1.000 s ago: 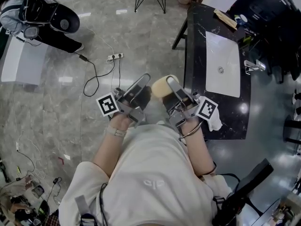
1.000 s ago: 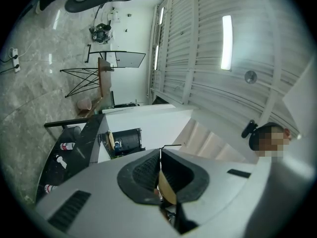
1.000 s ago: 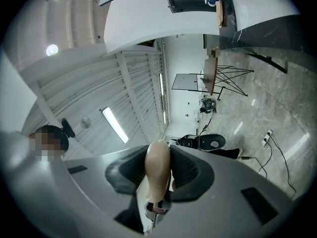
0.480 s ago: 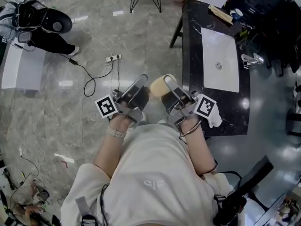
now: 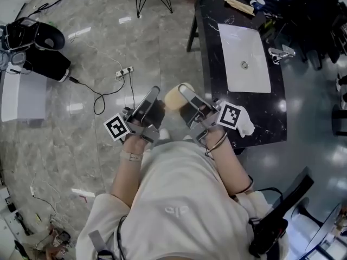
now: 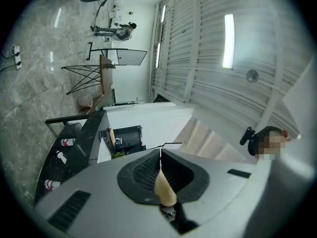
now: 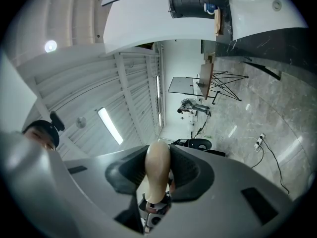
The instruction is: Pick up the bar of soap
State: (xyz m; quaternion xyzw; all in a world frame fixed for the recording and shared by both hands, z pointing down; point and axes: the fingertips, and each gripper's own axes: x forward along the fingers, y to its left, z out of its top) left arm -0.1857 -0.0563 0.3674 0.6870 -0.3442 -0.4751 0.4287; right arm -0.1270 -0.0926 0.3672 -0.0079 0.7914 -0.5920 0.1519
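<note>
1. Cream soap (image 5: 172, 98) stays clamped in the right gripper (image 5: 179, 93), same as a second ago. It is held in the air over the grey floor (image 5: 108, 42), just left of the black counter (image 5: 209, 64).
2. Counter and its white sink (image 5: 246, 58) have slid up and left in the head view. Both grippers now sit slightly further left.
3. Right gripper view: jaws part-way apart, pads pressing both flat sides of the soap. The soap stands on edge, its rounded end poking past the pads.
4. Left gripper (image 5: 154, 92): jaws together, tips meeting in a thin line. A pale sliver shows low between the pads; can't tell what it is.
5. Grippers side by side, near each other, ahead of the person's chest.
</note>
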